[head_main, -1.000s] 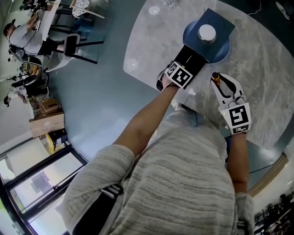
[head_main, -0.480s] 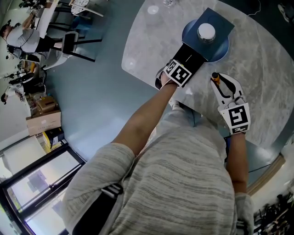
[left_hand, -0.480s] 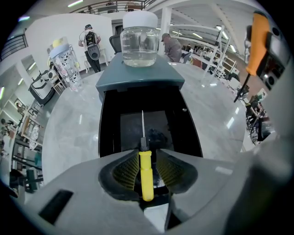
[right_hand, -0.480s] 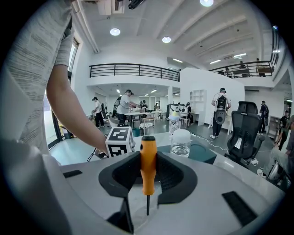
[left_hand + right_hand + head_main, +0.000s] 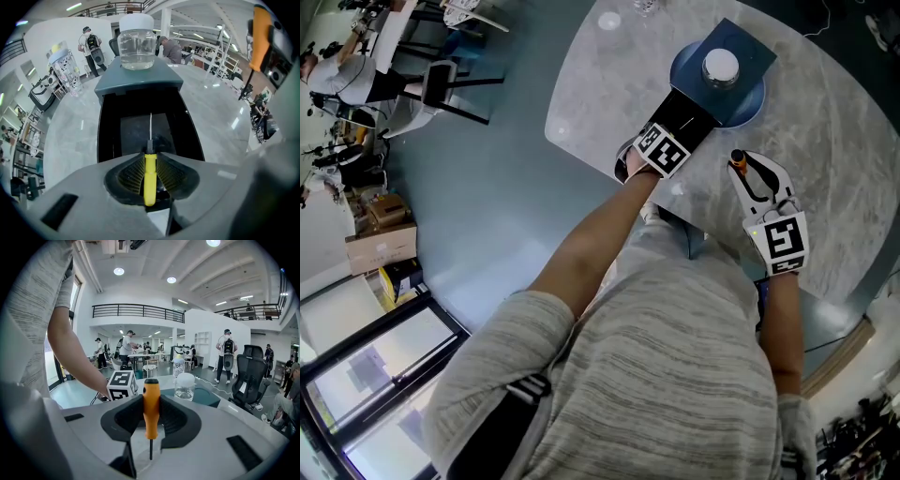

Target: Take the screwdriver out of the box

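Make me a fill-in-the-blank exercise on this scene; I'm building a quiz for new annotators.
The left gripper grips a screwdriver with a ____ handle over the open box.
The right gripper holds a second screwdriver whose handle is ____.
The clear jar on the box has a ____ lid.
Missing words: yellow; orange; white. The left gripper's jaws have just been closing on that handle.

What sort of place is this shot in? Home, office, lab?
Probably a large open-plan office or lab hall. It has an upper gallery with a railing, a black office chair, and several people standing at work in the background.
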Tool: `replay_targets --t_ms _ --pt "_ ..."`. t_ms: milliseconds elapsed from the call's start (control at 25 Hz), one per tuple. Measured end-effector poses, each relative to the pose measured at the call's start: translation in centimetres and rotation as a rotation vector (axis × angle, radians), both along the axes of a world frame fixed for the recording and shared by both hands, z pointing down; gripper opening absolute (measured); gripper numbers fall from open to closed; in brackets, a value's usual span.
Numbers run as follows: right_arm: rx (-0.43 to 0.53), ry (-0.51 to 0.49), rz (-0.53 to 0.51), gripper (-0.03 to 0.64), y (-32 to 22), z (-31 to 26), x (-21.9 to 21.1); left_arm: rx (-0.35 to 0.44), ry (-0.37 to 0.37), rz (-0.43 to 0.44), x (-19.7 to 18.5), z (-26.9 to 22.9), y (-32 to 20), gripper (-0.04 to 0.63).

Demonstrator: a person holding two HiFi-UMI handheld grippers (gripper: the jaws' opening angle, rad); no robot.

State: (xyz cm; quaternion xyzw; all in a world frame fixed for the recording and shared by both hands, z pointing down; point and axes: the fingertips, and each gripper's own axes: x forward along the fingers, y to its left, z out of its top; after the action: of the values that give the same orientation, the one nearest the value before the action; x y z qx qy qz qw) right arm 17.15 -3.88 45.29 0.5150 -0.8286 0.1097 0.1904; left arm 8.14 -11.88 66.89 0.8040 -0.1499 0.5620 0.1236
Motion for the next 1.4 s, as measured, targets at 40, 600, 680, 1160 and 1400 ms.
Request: replay_targets --t_ms 40,600,680,1160,1400 --pt "0.0 0.001 -0.001 0.101 0.0 0.0 0.0 0.005 0.004 0.001 0.0 0.0 0.0 0.086" --pt "0.014 -0.002 -0.022 0.101 -0.7 -0.7 -0.7 0.074 0.133 -0.042 0.0 -2.9 -0.1 0.086" --pt "0.018 0.001 -0.028 0.101 -0.9 -1.0 -1.2 0.091 0.171 -0.058 -0.1 -3.9 -0.2 0.086" --pt "0.034 -0.007 -0.048 0.101 -2.1 -1.8 -2.6 0.135 0.407 -0.188 -0.2 -9.0 -1.2 0.085" --pt "0.044 -0.028 -0.045 0.101 -2.6 -2.0 -3.2 0.156 0.508 -0.233 -0.2 -12.6 -1.8 0.086"
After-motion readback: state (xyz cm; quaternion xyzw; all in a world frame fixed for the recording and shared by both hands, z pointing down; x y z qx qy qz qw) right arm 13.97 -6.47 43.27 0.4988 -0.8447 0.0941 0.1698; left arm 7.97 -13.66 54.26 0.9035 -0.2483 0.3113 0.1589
